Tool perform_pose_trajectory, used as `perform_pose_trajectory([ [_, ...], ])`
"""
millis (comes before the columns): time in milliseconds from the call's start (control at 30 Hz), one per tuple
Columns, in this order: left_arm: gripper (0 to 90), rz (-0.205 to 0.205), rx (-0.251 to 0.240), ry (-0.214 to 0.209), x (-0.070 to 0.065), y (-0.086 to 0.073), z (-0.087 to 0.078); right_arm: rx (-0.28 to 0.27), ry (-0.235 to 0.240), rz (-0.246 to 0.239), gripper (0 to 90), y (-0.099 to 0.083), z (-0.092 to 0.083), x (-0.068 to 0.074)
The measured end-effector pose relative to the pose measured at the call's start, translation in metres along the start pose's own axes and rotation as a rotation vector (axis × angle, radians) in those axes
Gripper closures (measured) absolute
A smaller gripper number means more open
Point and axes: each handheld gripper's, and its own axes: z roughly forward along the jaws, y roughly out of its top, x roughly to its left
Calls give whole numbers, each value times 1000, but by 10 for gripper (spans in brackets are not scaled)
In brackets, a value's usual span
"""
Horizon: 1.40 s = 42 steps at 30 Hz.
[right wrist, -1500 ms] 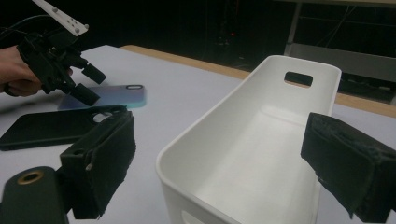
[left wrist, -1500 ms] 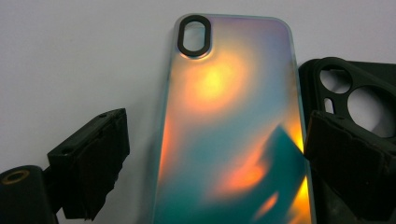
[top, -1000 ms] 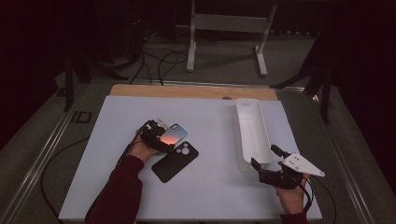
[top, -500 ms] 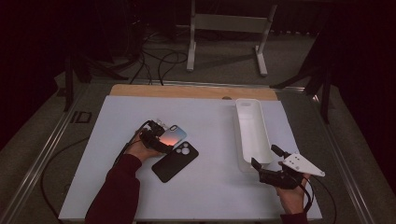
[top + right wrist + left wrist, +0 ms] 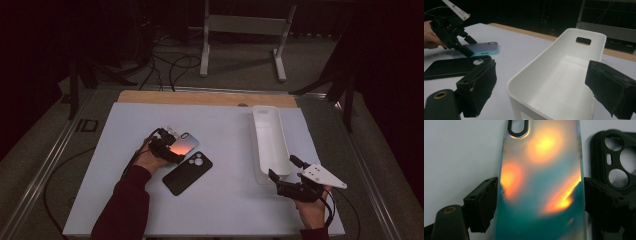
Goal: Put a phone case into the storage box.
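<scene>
An iridescent phone case (image 5: 540,185), flashing orange and teal, lay flat on the white table (image 5: 225,210), left of centre, with its camera cutout pointing away from the person. The left gripper (image 5: 167,150) straddled it: in the left gripper view the two black jaws stood at either long edge of the case, the left one touching or all but touching, the right one just beside the edge, so whether the pads pressed on it could not be told; the jaws had just been closing slightly with the case between them. A black phone case (image 5: 188,172) lay face down immediately beside the iridescent one, on the side nearer the person, its round camera openings showing. Well apart, toward the right side of the table, a long white bin (image 5: 270,140) stood upright and open-topped, with a slot handle in its far end wall. The right gripper (image 5: 286,175) hovered at the bin's near end, its jaws spread wide and clasping nothing, the grey three-cornered plate on top. Beyond the table's wooden far edge, cables and a metal stand sat on the dark floor.
</scene>
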Motion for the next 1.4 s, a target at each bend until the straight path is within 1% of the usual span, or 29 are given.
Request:
perform_pose_trajectory([
  [133, 169, -6, -39, 24, 0, 2, -8, -1, 0, 3, 96, 0, 0, -1],
  [267, 168, -20, -78, 34, 1, 3, -17, 2, -1, 5, 96, 1, 0, -1],
  [467, 168, -16, -155, 46, -5, 5, -35, 11, 3, 1, 96, 2, 2, 1],
  [567, 168, -2, -185, 51, -9, 6, -43, 20, 10, 4, 96, 4, 3, 2],
  [633, 168, -1, -209, 54, -12, 6, -47, 28, 11, 0, 96, 5, 4, 3],
  [733, 167, 8, -244, 64, -18, 7, -55, 29, 28, 15, 95, 7, 6, 3],
  [800, 168, 20, -263, 67, -22, 9, -60, 30, 40, 18, 95, 10, 7, 3],
  [833, 168, 25, -271, 67, -24, 10, -62, 31, 56, 31, 94, 13, 9, 2],
  [867, 168, 34, -277, 72, -26, 11, -64, 31, 56, 31, 94, 13, 9, 2],
  [933, 168, 50, -296, 77, -32, 12, -68, 30, 77, 42, 94, 17, 12, 1],
  [967, 168, 50, -296, 77, -32, 12, -68, 30, 77, 42, 94, 17, 12, 1],
  [1000, 168, 70, -313, 84, -38, 14, -72, 28, 87, 51, 94, 18, 13, 0],
  [1033, 168, 77, -324, 87, -41, 15, -73, 26, 109, 76, 93, 22, 17, -2],
  [1100, 168, 93, -345, 85, -47, 17, -76, 29, 134, 88, 93, 25, 20, -4],
  [1133, 168, 101, -354, 88, -50, 18, -78, 32, 153, 103, 93, 28, 24, -4],
  [1167, 168, 109, -361, 86, -53, 19, -79, 32, 153, 103, 93, 28, 24, -4],
  [1233, 168, 127, -377, 80, -58, 21, -81, 29, 171, 110, 93, 34, 30, -4],
  [1267, 168, 134, -381, 77, -61, 22, -82, 29, 171, 110, 93, 34, 30, -4],
  [1333, 168, 158, -387, 77, -66, 24, -83, 35, 186, 118, 93, 38, 35, -3],
  [1367, 167, 163, -391, 76, -68, 25, -83, 39, 189, 112, 93, 40, 38, -2],
  [1400, 168, 169, -395, 69, -70, 26, -84, 48, 202, 104, 93, 43, 43, 1],
])
